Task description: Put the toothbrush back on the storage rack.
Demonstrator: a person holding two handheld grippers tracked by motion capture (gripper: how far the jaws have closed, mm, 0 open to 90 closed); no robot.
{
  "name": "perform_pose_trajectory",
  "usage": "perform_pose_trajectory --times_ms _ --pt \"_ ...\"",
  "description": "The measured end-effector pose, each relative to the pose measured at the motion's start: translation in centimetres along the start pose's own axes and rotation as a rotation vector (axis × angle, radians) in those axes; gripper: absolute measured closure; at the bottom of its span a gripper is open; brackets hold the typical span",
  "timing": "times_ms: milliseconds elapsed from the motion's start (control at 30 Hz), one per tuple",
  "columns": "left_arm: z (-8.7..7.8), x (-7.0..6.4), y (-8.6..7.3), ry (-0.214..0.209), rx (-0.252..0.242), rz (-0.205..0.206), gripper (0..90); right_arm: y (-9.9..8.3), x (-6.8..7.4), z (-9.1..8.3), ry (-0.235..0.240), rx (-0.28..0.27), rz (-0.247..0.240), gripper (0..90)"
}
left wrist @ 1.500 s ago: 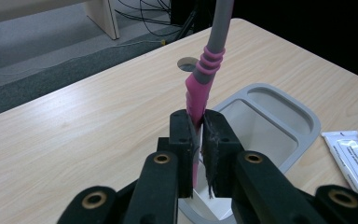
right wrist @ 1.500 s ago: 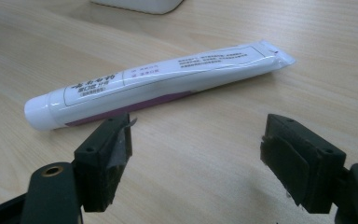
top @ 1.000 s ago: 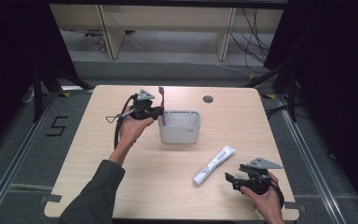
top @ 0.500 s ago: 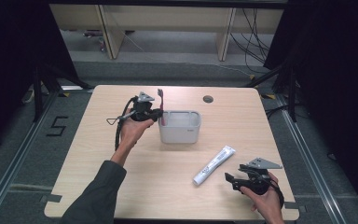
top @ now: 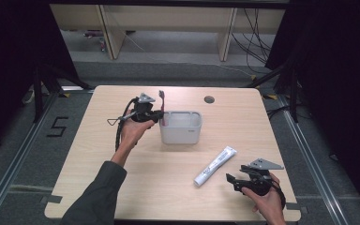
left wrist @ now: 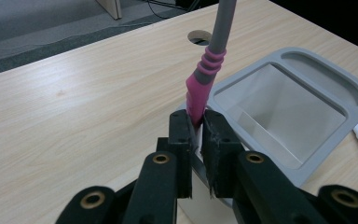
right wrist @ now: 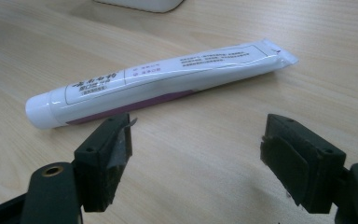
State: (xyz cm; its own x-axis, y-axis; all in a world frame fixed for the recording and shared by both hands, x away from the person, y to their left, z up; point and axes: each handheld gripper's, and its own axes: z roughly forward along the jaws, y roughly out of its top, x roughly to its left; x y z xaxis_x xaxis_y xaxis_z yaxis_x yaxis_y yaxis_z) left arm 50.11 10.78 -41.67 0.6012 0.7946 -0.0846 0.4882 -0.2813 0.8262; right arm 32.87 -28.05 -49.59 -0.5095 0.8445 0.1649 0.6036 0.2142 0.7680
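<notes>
Pale wood grain runs across the table [top: 122,187] from the high view, a rounded-corner top with a small round hole [top: 209,99] near its far edge. Grey floor surrounds it, dark curtains hang at both sides, and cables trail by light wooden furniture legs at the back. At the person's left, the left gripper [top: 155,115] is up against the near-left corner of a grey rectangular container [top: 181,136], with a toothbrush [top: 161,99] rising upright from its tip. Down at the right corner, the right gripper [top: 230,179] sits low over the table, just beside a white tube [top: 215,165] that lies diagonally, well apart from the container.

Over to the left gripper view, and here's the detail the high view can't give: the black jaws are clenched on the pink end of the toothbrush [left wrist: 200,88], ribbed pink rubber giving way to a smooth grey handle that climbs out of the top of the picture. The container [left wrist: 354,93] shows a wide matte rim and a smooth, hollow inside.

Right gripper view now: its jaws stand wide apart, gripping nothing, hovering over bare wood. The tube [right wrist: 158,81] lies just beyond them, glossy white with a purple stripe and small print, round cap at the left, flat crimped end at the right.
</notes>
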Motion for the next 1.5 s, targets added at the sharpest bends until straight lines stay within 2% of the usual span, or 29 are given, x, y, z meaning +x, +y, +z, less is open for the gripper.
perform_pose_trajectory --times_ms 100,133,300,400,433,467,500,533,633,667,767,800,933,967,1033,1067,1100,1200,1233,1267,1300,1367,1400,1467,1500 --pt "0.0 0.1 0.0 0.011 -0.001 0.002 73.0 0.1 0.0 -0.2 -0.015 0.016 -0.005 25.2" --pt "-0.1 0.1 0.0 0.016 -0.001 0.009 71.7 0.0 0.0 0.0 0.001 0.000 0.000 25.2" --pt "-0.2 0.2 -0.2 0.034 -0.013 0.006 59.0 0.0 0.0 0.0 0.005 0.003 0.004 25.2" --pt "-0.4 0.3 -0.3 0.038 -0.020 -0.001 55.6 0.0 0.1 -0.1 -0.012 0.015 0.009 25.1" --pt "-0.5 0.4 -0.4 0.037 -0.019 -0.003 55.6 0.1 0.0 -0.1 -0.020 0.011 -0.012 25.2" --pt "-0.6 0.5 -0.4 0.050 -0.026 -0.008 51.9 0.0 0.0 -0.1 -0.018 0.007 -0.011 25.2" --pt "-0.7 0.6 -0.4 0.048 -0.024 -0.010 51.5 0.0 0.0 -0.1 -0.016 0.010 -0.013 25.2" --pt "-0.8 0.6 -0.5 0.048 -0.027 -0.014 50.9 0.0 0.2 0.0 0.000 0.007 0.023 25.2" --pt "-1.1 0.7 -0.5 0.054 -0.028 -0.019 48.3 0.0 0.2 0.0 -0.009 0.001 0.017 25.2" --pt "-1.2 0.7 -0.5 0.051 -0.024 -0.024 47.2 0.0 0.2 0.0 0.002 0.011 0.030 25.2" --pt "-1.2 0.8 -0.6 0.043 -0.021 -0.031 44.6 0.0 0.2 0.0 0.001 0.010 0.028 25.2" --pt "-1.4 0.8 -0.6 0.046 -0.019 -0.036 44.2 0.1 0.0 -0.1 -0.006 0.017 0.001 25.2" --pt "-1.7 0.8 -0.8 0.034 -0.022 -0.046 42.0 0.0 0.0 0.0 0.010 0.005 0.010 25.2" --pt "-1.8 0.8 -0.8 0.031 -0.016 -0.048 42.0 0.1 0.0 -0.1 -0.017 0.004 -0.006 25.2" --pt "-2.1 0.9 -0.8 0.022 -0.015 -0.059 40.7 0.1 0.1 -0.1 0.003 0.013 0.014 25.2" --pt "-2.2 0.9 -0.8 0.015 -0.013 -0.070 40.8 0.1 0.1 -0.1 0.000 0.014 0.014 25.2" --pt "-2.3 0.9 -0.8 0.006 -0.010 -0.075 40.7 0.1 -0.1 -0.2 -0.019 0.006 -0.009 25.2" --pt "-2.6 0.9 -0.8 -0.001 -0.002 -0.077 38.8 0.1 -0.1 -0.2 -0.021 0.007 -0.009 25.2" --pt "-2.6 0.8 -0.9 -0.002 -0.012 -0.090 38.0 0.1 -0.1 -0.2 -0.020 0.006 -0.007 25.2" --pt "-2.8 0.9 -0.9 -0.010 0.002 -0.079 37.1 0.1 0.0 -0.1 -0.002 0.011 0.010 25.2" --pt "-2.8 0.9 -0.9 -0.010 0.002 -0.079 35.9 0.1 0.0 -0.2 -0.018 0.008 -0.004 25.2" --pt "-3.2 0.8 -1.0 -0.005 -0.003 -0.080 33.9 0.1 -0.1 -0.2 -0.020 0.006 -0.010 25.1" --pt "-3.3 0.8 -1.1 -0.013 -0.008 -0.085 33.2 0.1 0.1 -0.1 0.000 0.013 0.014 25.2" --pt "-3.5 0.7 -1.4 -0.012 -0.020 -0.100 31.0 0.1 0.1 -0.1 -0.001 0.012 0.012 25.2" --pt "-3.7 0.9 -1.5 -0.014 -0.012 -0.093 30.4 0.1 0.0 -0.2 -0.019 0.008 -0.004 25.2"
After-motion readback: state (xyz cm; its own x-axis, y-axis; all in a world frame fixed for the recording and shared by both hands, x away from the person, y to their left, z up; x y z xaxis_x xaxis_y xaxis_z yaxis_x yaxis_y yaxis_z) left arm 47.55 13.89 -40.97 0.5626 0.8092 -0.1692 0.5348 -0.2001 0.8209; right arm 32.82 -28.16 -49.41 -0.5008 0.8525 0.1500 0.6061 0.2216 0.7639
